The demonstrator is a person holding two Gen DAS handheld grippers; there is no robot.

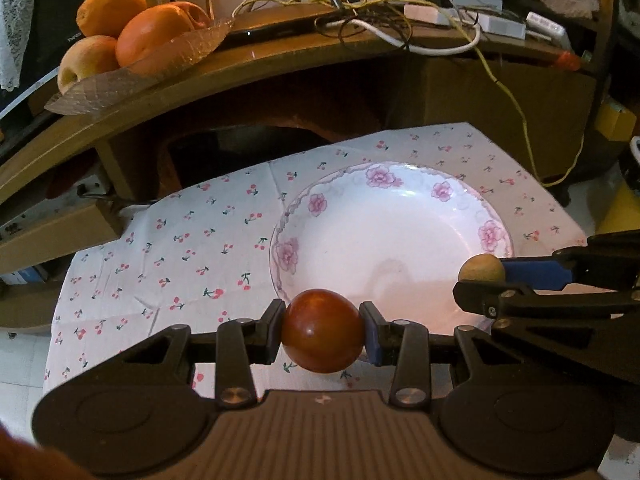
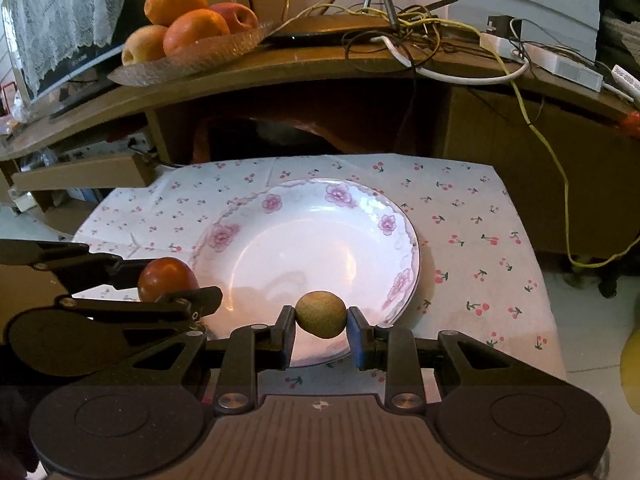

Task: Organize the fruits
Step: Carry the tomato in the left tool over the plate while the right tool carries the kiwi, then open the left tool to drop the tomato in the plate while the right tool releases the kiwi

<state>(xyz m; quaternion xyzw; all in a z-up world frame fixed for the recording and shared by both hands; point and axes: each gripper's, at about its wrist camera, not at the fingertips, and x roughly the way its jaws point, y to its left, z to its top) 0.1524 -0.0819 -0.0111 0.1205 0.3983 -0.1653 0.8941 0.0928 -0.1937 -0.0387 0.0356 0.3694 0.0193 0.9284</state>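
Observation:
My left gripper (image 1: pixel 323 330) is shut on a dark red round fruit (image 1: pixel 323 330) and holds it above the near left rim of a white plate (image 1: pixel 400 200) with pink flowers. My right gripper (image 2: pixel 321 314) is shut on a small tan-brown round fruit (image 2: pixel 321 314) above the plate's (image 2: pixel 280 204) near rim. In the left wrist view the right gripper (image 1: pixel 482 276) with its tan fruit (image 1: pixel 481 267) shows at the right. In the right wrist view the left gripper (image 2: pixel 170 284) with the red fruit (image 2: pixel 168 276) shows at the left.
The plate stands on a cherry-print cloth (image 1: pixel 180 248) over a low surface. Behind it a wooden desk (image 2: pixel 320 68) carries a glass dish (image 2: pixel 192 54) of oranges and apples (image 1: pixel 152 32), tangled cables (image 2: pixel 400 28) and white boxes (image 2: pixel 560 64).

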